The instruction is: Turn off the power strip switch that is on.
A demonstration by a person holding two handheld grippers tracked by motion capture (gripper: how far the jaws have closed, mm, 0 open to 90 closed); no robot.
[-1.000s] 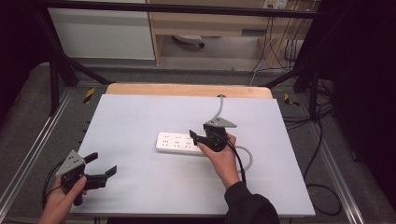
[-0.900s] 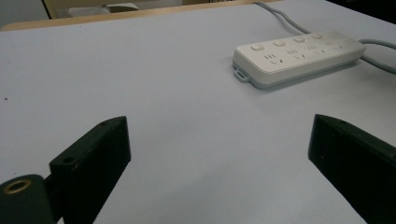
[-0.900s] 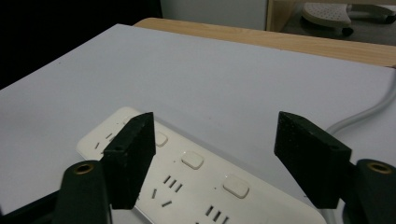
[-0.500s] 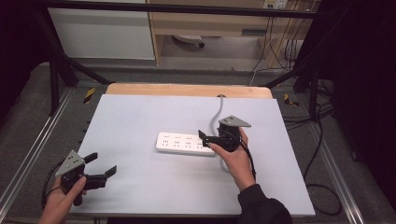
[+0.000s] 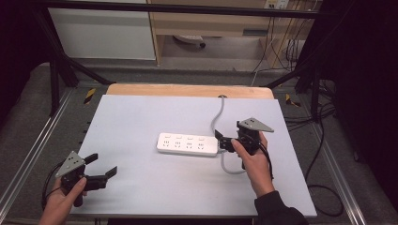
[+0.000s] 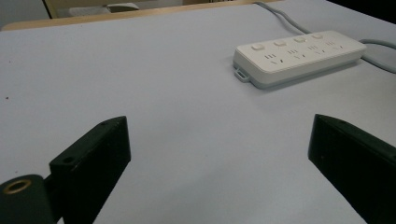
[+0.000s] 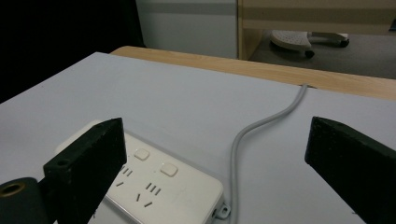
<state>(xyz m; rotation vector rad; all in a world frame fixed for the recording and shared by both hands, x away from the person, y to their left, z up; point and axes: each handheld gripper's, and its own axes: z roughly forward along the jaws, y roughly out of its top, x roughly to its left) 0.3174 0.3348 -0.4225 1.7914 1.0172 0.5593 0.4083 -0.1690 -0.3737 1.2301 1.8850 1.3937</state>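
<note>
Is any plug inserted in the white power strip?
No, in the left gripper view every socket of the power strip is empty.

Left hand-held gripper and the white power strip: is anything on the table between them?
No. In the high view, only bare table lies between the left hand-held gripper and the power strip.

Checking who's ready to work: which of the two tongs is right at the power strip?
The right tongs, open at the power strip cable end; the left tongs sit far off near the table's front-left corner.
</note>
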